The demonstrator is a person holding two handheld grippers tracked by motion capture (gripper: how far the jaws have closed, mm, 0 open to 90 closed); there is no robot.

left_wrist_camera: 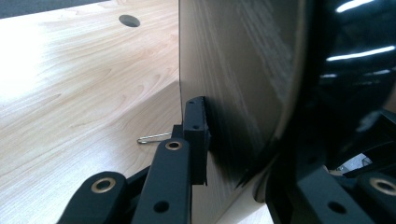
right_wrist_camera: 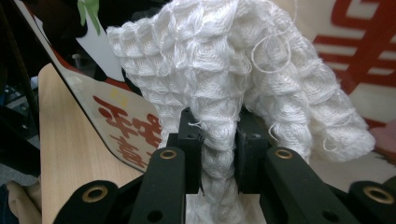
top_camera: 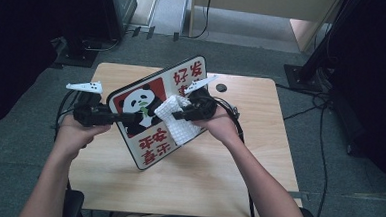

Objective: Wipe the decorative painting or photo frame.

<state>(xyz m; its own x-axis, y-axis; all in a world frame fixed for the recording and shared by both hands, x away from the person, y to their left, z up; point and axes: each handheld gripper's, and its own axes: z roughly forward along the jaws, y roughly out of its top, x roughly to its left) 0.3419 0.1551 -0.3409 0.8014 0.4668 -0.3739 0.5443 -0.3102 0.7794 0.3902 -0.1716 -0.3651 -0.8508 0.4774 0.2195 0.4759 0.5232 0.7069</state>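
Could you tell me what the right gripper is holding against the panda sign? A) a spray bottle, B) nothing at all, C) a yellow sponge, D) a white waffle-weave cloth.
D: the right gripper has its jaws pinched on a fold of the white waffle-weave cloth, which lies against the panda sign that the left gripper clamps by its edge.

Open worktop (top_camera: 259, 142) along near edge and right side; blocked across the middle by tilted panda sign (top_camera: 151, 111), white cloth (top_camera: 178, 120) draped against its face.
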